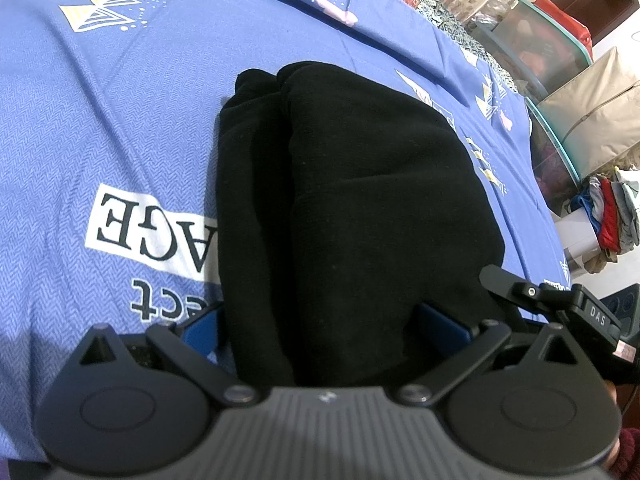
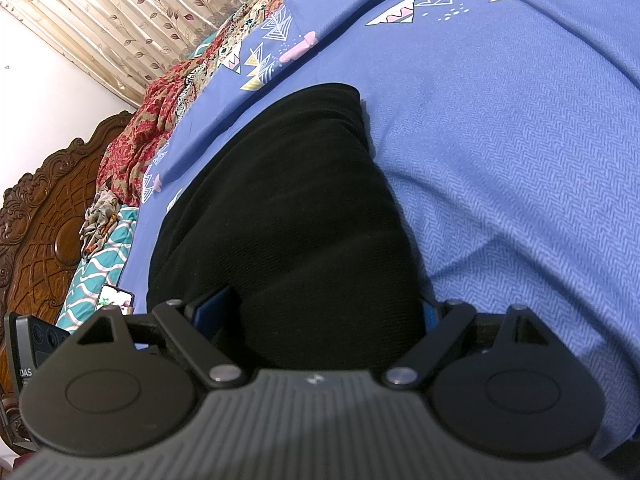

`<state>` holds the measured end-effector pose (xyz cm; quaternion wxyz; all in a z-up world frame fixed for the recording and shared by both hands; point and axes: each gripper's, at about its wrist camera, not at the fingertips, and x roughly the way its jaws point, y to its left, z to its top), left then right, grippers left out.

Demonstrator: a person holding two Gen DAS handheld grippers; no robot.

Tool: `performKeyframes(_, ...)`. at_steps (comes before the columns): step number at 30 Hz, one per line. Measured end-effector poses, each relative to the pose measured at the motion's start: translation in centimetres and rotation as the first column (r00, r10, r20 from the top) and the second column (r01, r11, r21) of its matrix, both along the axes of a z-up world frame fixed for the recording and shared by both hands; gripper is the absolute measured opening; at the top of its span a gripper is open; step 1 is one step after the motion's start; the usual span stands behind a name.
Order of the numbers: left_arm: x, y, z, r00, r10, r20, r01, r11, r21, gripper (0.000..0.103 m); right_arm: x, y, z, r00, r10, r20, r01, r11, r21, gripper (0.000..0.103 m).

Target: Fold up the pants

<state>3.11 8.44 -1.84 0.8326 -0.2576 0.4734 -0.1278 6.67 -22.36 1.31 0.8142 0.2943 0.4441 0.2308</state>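
The black, thick, soft fleece pants [image 1: 344, 208] lie in a folded bundle on the bed's blue patterned sheet [image 1: 120, 120]; they look limp and bulky, best pinched at the near folded edge. The left tool [image 1: 320, 332] and right tool [image 2: 328, 312] angle downward, each spread wide astride that edge without visibly clamping.

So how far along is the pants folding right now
Done: the black pants already lie folded into a compact, layered bundle on the blue bedsheet. In hand: the left gripper and right gripper both stand wide, straddling the bundle's near edge; whether the pads press it is unclear. Left: perhaps a last fold or tidy, then letting go.
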Motion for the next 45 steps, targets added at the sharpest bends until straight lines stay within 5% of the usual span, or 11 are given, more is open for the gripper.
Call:
performKeyframes(22,0.0,0.0,0.0,1.0,-0.001,0.0,0.001,1.0,0.0,0.103,0.0,0.2,0.1,1.0,0.0,0.0,0.0,1.0,-0.004,0.09)
performKeyframes(25,0.0,0.0,0.0,1.0,-0.003,0.001,0.003,1.0,0.003,0.103,0.0,0.5,0.4,1.0,0.005,0.009,-0.005,0.999,-0.042,0.083)
performKeyframes(29,0.1,-0.1,0.3,1.0,-0.007,0.005,0.007,1.0,0.011,0.094,-0.2,0.4,1.0,0.999,0.037,0.026,-0.036,0.998,-0.056,0.053)
performKeyframes(33,0.3,0.5,0.7,1.0,-0.003,-0.004,0.003,1.0,-0.014,0.087,-0.4,1.3,2.1,0.994,0.084,0.074,-0.073,0.988,-0.133,0.047)
performKeyframes(36,0.8,2.0,0.5,0.999,0.025,-0.035,-0.028,0.995,-0.099,0.092,-0.1,0.8,2.0,0.995,0.078,0.065,-0.07,0.99,-0.125,0.053)
performKeyframes(38,1.2,3.4,0.2,0.997,0.055,-0.059,-0.065,0.983,-0.172,0.099,0.2,0.0,1.8,0.998,0.054,0.04,-0.05,0.992,-0.114,0.073)
performKeyframes(45,3.2,2.8,0.0,0.997,0.049,-0.063,-0.056,0.991,-0.119,0.101,1.3,-1.9,1.6,0.999,0.025,0.026,-0.022,0.995,-0.093,0.092)
